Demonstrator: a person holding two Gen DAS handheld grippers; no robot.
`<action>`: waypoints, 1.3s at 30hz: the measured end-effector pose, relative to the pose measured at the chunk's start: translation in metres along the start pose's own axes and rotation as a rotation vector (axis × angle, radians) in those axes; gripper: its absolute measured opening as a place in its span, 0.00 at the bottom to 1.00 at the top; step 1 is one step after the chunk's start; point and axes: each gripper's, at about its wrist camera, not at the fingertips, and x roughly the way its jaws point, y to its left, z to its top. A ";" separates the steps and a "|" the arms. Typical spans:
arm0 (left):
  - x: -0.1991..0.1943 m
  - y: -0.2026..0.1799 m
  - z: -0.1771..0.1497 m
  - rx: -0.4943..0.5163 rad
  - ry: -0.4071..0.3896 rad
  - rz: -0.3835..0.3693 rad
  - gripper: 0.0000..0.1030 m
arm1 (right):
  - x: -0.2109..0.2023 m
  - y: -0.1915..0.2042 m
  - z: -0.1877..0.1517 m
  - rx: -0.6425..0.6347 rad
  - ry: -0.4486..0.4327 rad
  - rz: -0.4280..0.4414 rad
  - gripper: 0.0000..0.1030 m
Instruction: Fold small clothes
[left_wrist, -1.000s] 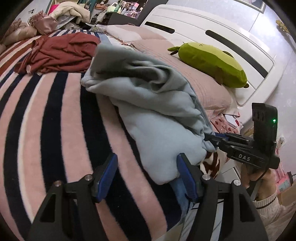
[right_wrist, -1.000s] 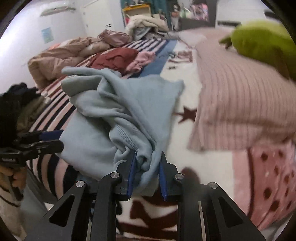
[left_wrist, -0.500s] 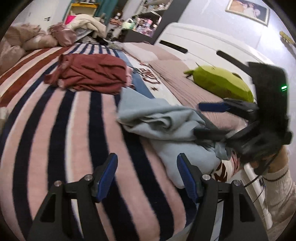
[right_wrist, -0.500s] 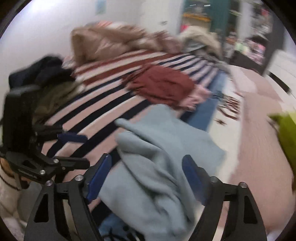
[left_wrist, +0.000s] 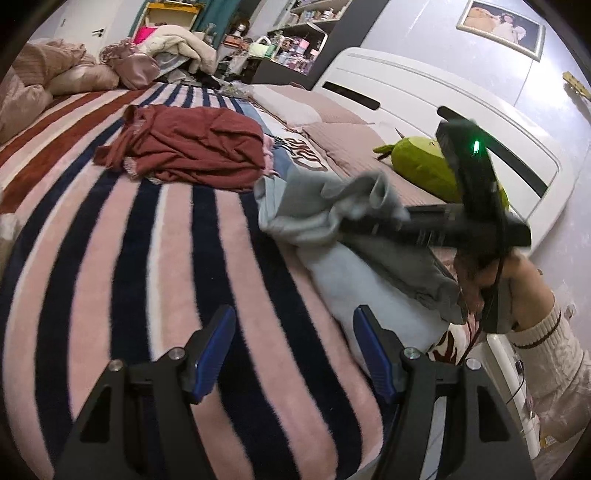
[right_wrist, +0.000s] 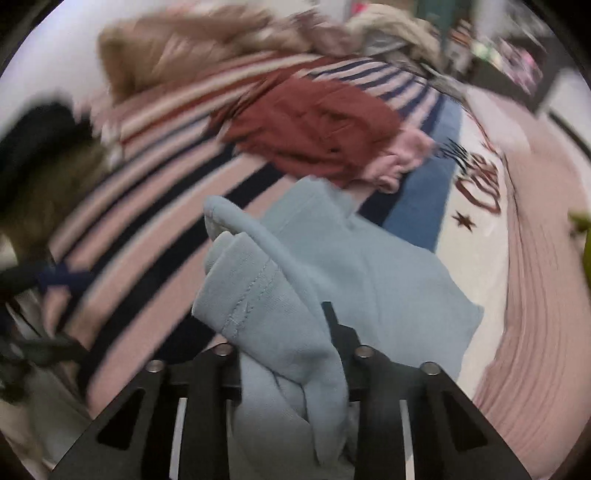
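While the right tool (right_wrist: 291, 354) now has its jaws pinched on a bunched fold of the pale blue fleece garment (right_wrist: 354, 266), half a second back those jaws stood wide apart above the cloth, so a fresh grip has just been taken, probably to lift and spread the piece before folding. At the 6 o'clock edge of the left wrist view, the left tool (left_wrist: 291, 347) holds nothing, its blue-padded jaws parted over the pink and navy striped fleece blanket (left_wrist: 122, 258), as they were a second ago. Beyond it, at about 2 o'clock, the garment lies heaped on the bed beside the right tool. Farther off, near 11 o'clock, sits a crumpled rust-red garment (left_wrist: 192, 147). Motion blur smears the right wrist view, the blue cloth hides that tool's fingertips, and the garment's outline and sleeves cannot be made out.
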 end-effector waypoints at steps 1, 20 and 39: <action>0.003 -0.002 0.001 0.004 0.005 -0.006 0.61 | -0.008 -0.018 0.000 0.073 -0.033 0.037 0.18; 0.075 -0.051 -0.007 -0.027 0.184 -0.174 0.67 | -0.056 -0.119 -0.093 0.344 -0.133 0.106 0.53; 0.018 -0.045 -0.029 0.033 0.198 -0.107 0.48 | -0.069 -0.046 -0.160 0.304 -0.074 0.329 0.42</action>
